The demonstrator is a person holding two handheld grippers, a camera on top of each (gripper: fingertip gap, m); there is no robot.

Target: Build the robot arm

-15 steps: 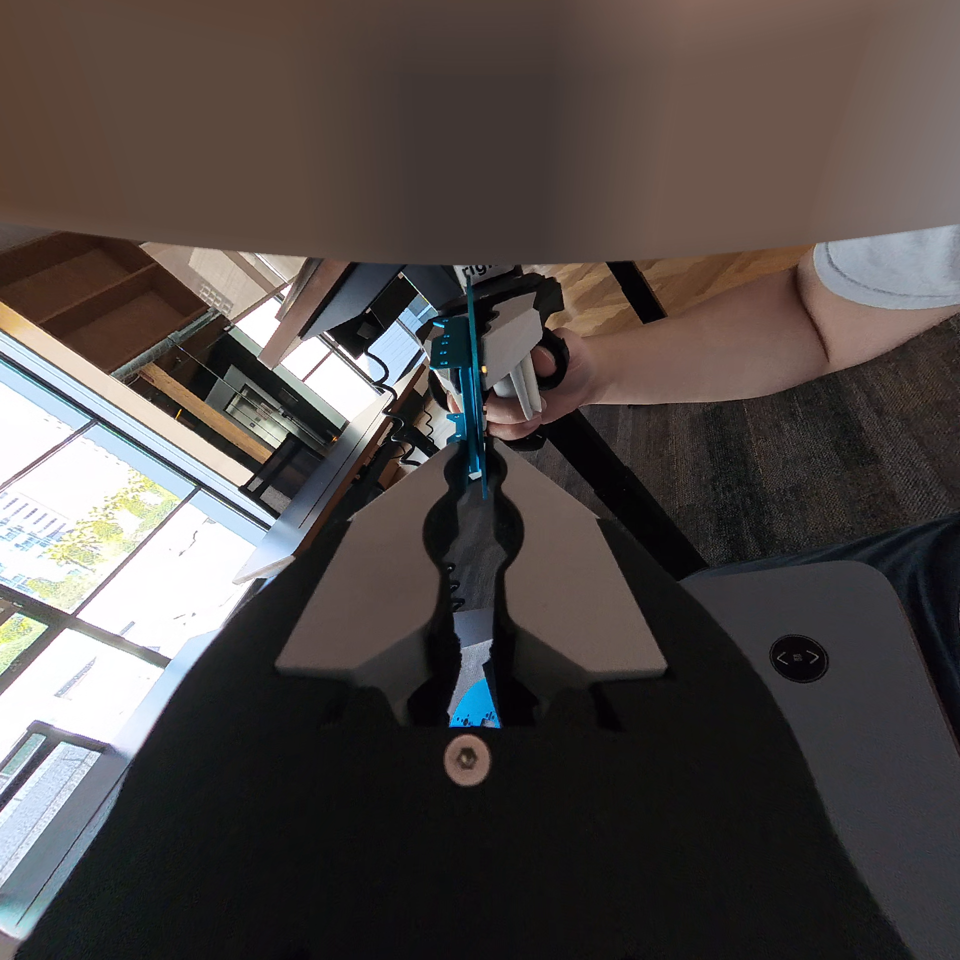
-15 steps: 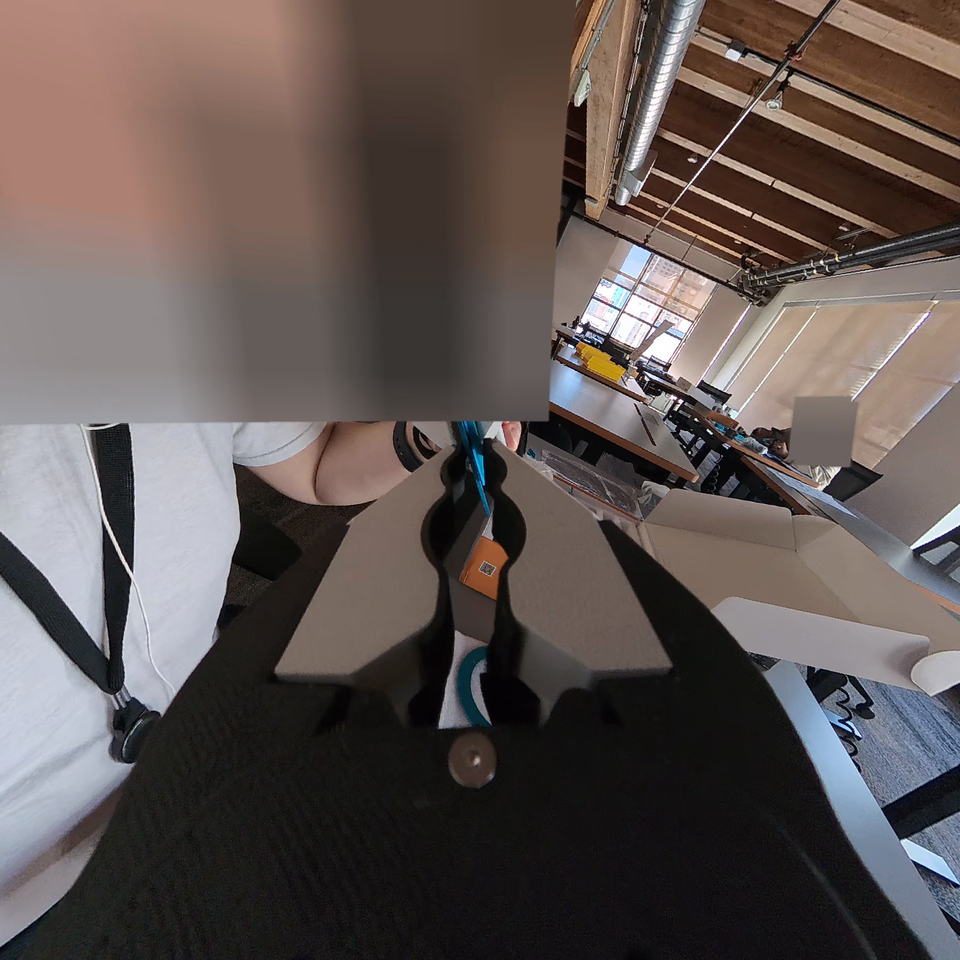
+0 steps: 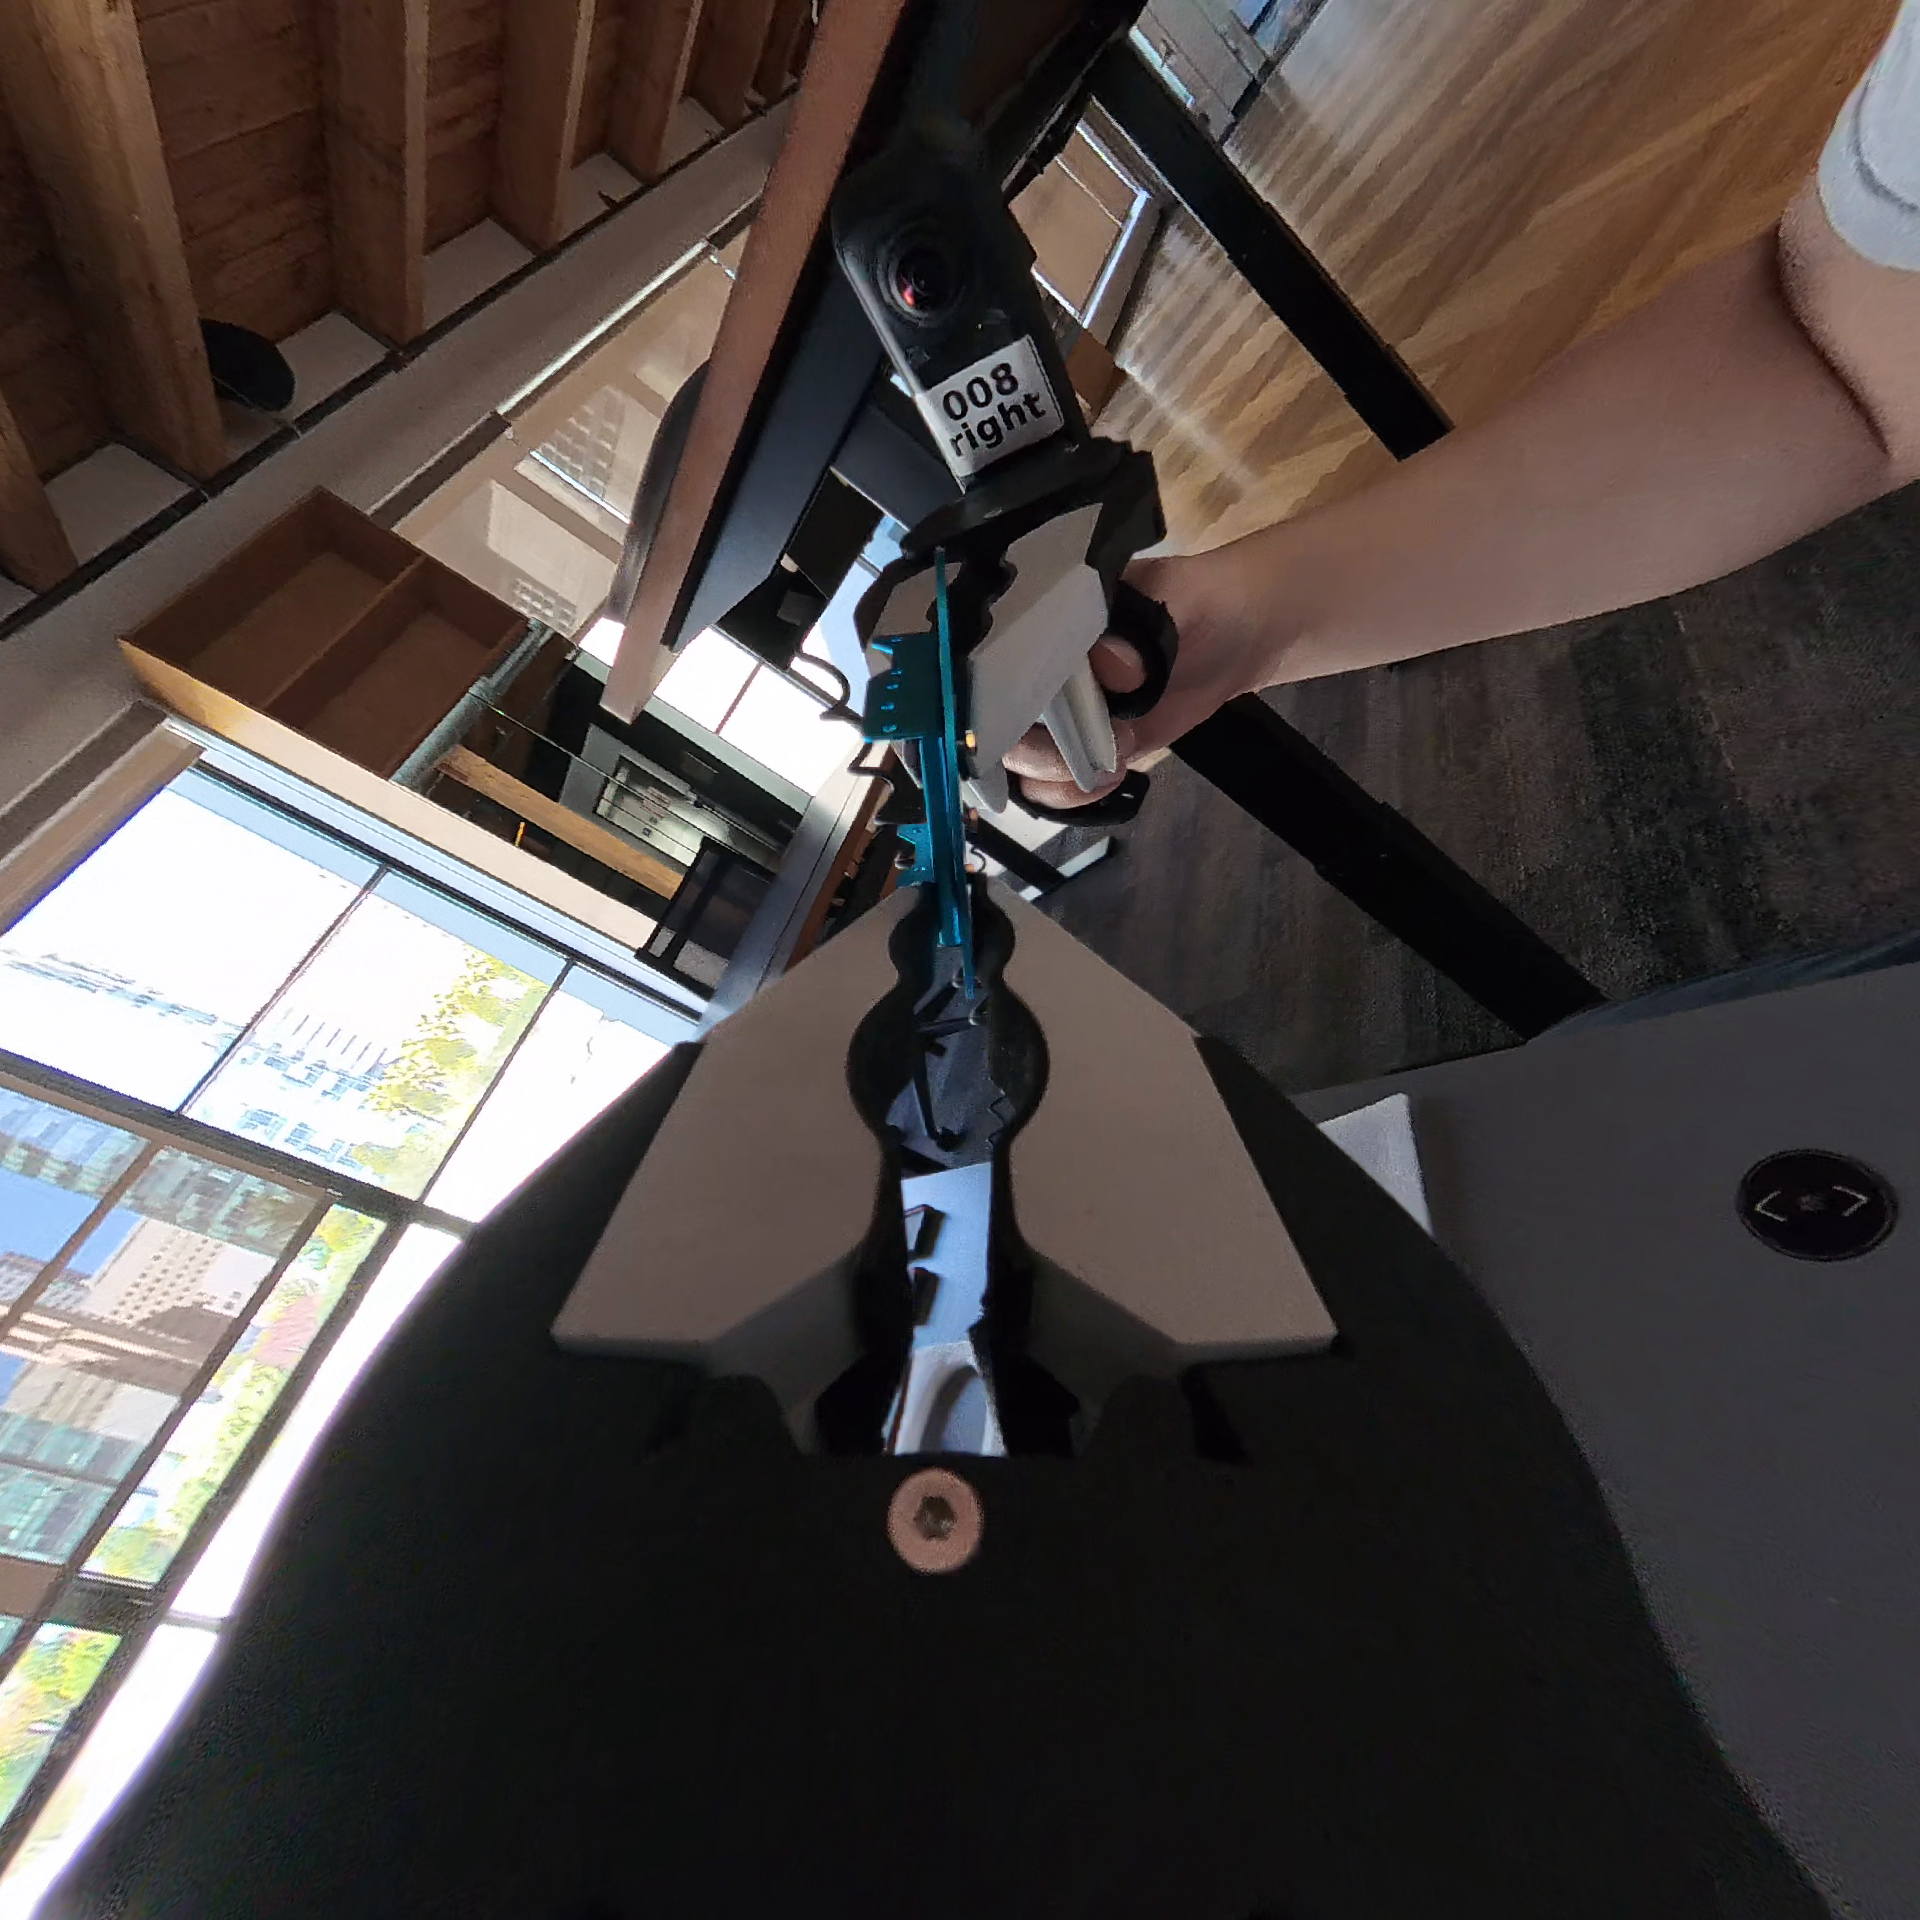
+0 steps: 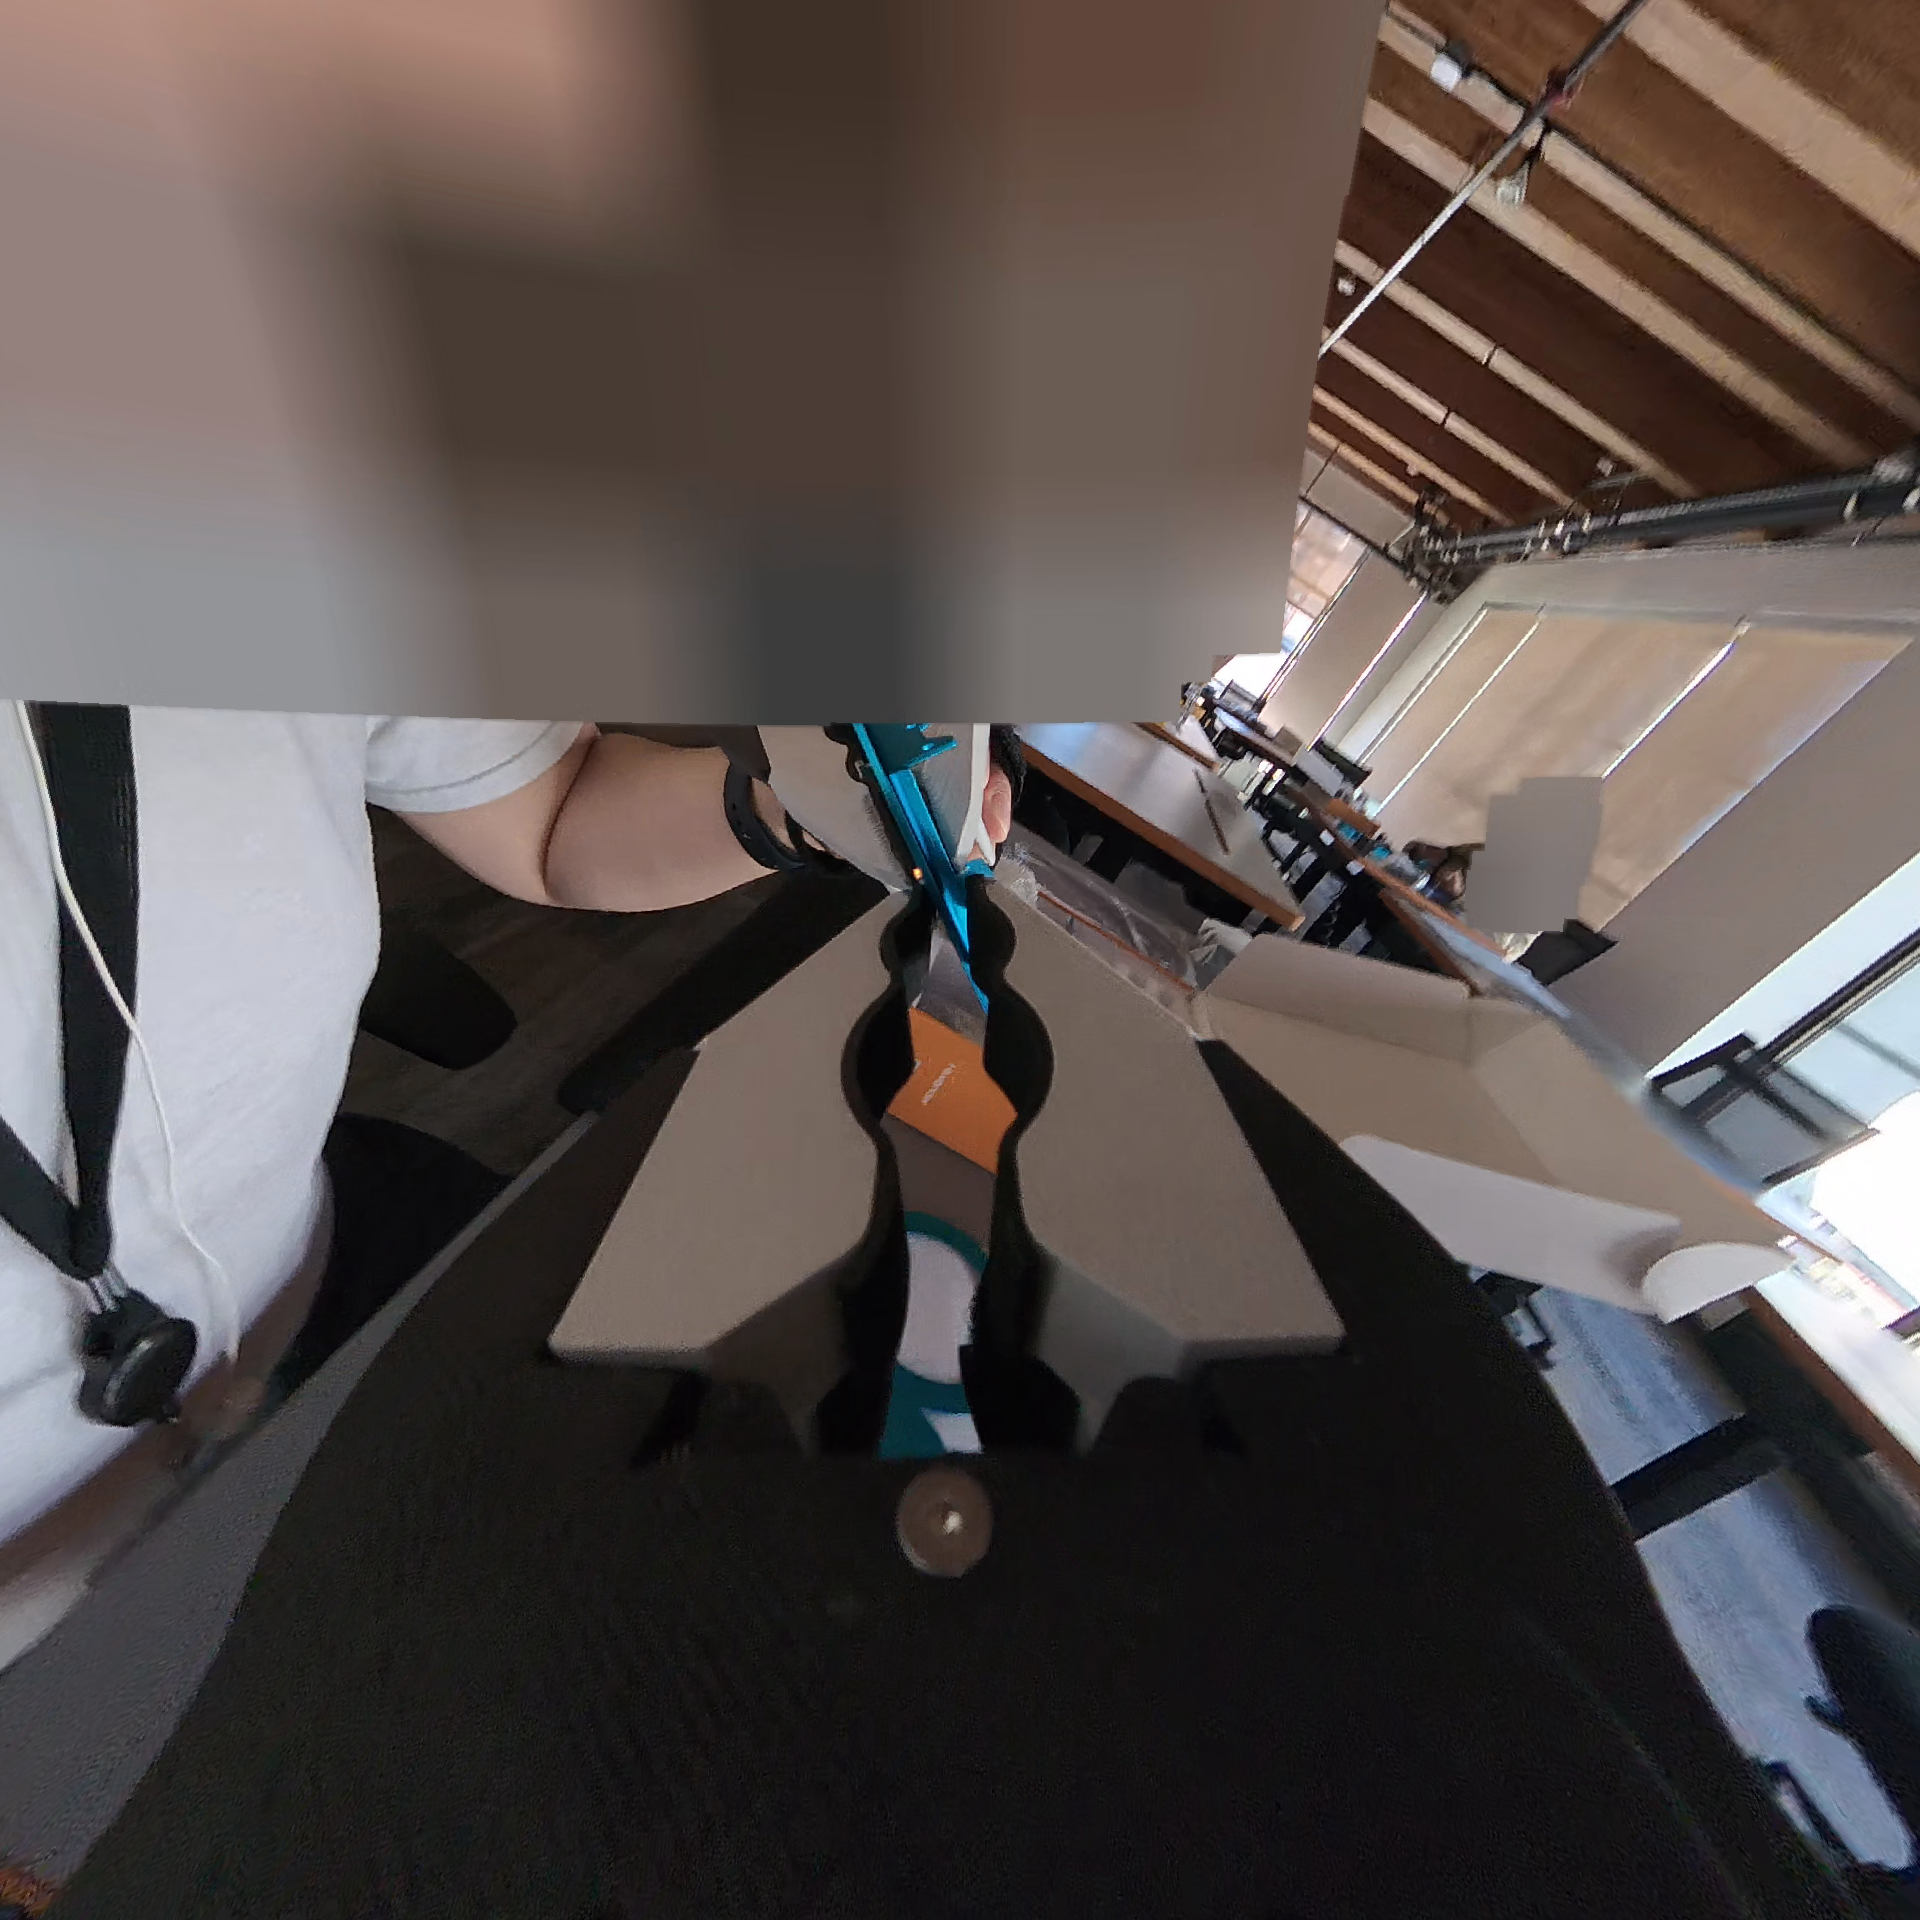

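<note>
Both clamped on one blue metal strip, long axis running tool to tool: left tool at one end, right tool opposite.

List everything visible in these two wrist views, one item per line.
blue metal bracket: one, blue, held edge-on between both grippers
cardboard box: one, open, pale, right of the right gripper
orange card: one, orange, seen behind the right gripper's fingers
long tables: several, wood-topped, far right
windows: large, bright, left side
grey surface: one, with a round black button, lower right
left gripper: black with grey fingers, shut on the bracket's near end
right gripper: same build, shut on the bracket's other end
hand: one, gripping the right gripper's handle
</note>
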